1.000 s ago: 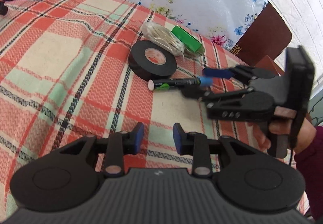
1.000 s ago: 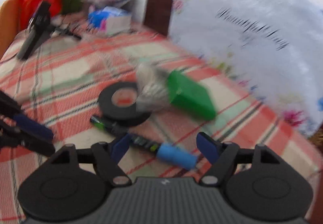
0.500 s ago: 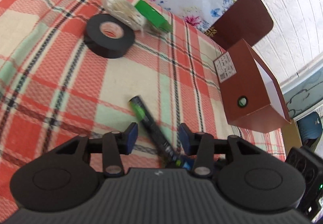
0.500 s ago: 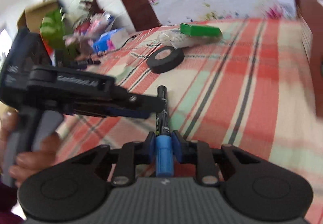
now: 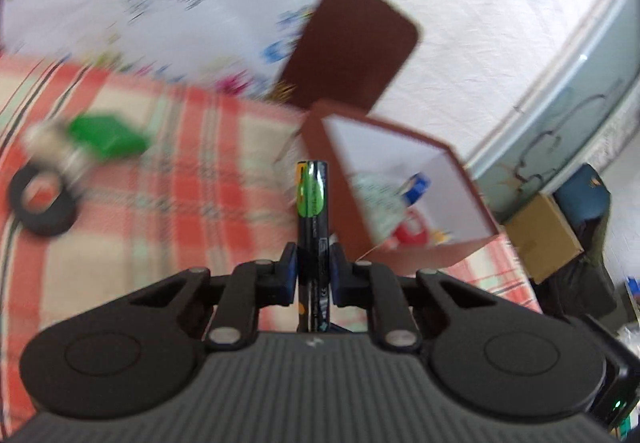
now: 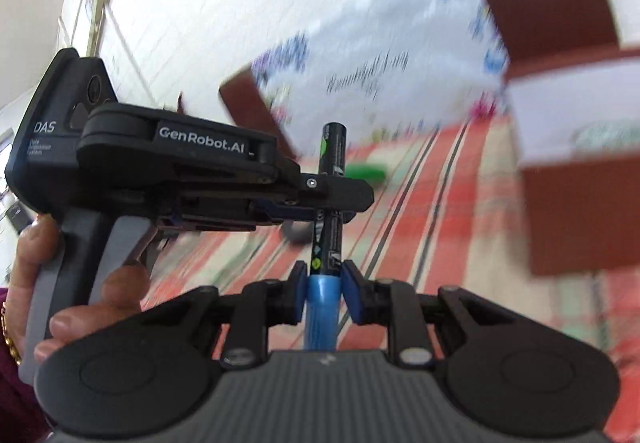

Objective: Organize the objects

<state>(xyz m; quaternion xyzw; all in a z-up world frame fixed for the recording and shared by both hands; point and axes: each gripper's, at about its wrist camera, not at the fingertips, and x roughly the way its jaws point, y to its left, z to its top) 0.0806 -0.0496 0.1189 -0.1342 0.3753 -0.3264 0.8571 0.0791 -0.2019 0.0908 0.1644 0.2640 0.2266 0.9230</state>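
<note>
A black marker [image 5: 313,195] with a green label and a blue cap [image 6: 322,307] is held off the checked tablecloth [image 5: 120,227] by both grippers. My left gripper [image 5: 313,275] is shut on its black barrel, which sticks out forward between the pads. My right gripper [image 6: 323,293] is shut on the blue cap. In the right wrist view the left gripper [image 6: 332,199] crosses from the left and clamps the marker [image 6: 331,159] at mid-length. An open brown box [image 5: 320,139] with a white inside stands just beyond the marker's tip, holding some items.
A black tape roll [image 5: 40,199], a green box [image 5: 106,135] and a blurred clear bag lie on the cloth at the left. A brown chair back [image 5: 352,43] and a white floral cover stand behind the table. A hand [image 6: 40,255] grips the left handle.
The marker has come up off the cloth. The left gripper, open around its barrel half a second ago, has shut on it. Both views have swung right, toward the brown box.
</note>
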